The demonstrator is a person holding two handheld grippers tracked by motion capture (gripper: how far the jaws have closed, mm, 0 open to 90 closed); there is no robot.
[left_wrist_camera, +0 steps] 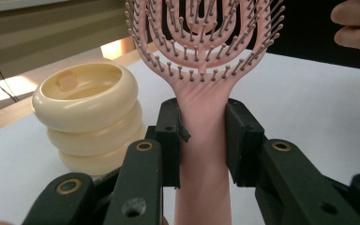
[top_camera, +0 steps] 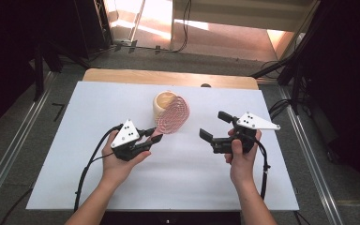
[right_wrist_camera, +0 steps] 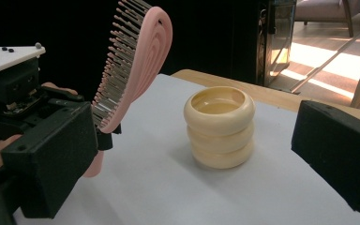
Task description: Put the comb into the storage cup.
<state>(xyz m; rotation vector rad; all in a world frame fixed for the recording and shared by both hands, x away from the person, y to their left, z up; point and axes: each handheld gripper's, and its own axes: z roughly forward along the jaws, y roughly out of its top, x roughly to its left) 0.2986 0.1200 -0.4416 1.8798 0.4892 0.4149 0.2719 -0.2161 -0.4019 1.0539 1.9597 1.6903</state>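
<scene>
The left tongs (left_wrist_camera: 201, 140) sit at the bottom centre of the left gripper view, clamped on the handle of a pink hairbrush (left_wrist_camera: 205, 42), whose bristled head rises to the top edge of that frame. In the high view the left tongs (top_camera: 151, 138) are just left of centre, with the hairbrush (top_camera: 172, 115) held upright just beside the cream holder (top_camera: 163, 103), a ribbed cup that looks like three stacked rings. The right tongs (top_camera: 213, 126) hover right of centre, jaws spread wide and holding nothing; in the right gripper view its dark jaws frame the holder (right_wrist_camera: 219, 126) at mid-frame, with the hairbrush (right_wrist_camera: 131, 65) at upper left. The step in hand seems to be carrying the brush to the holder. The next move likely calls for raising the brush over the holder's open mouth, turning the handle downward and lowering it in before letting go; the free tongs could steady the cup. I count one hairbrush, one holder, two tongs, all over the white counter (top_camera: 98, 178).
</scene>
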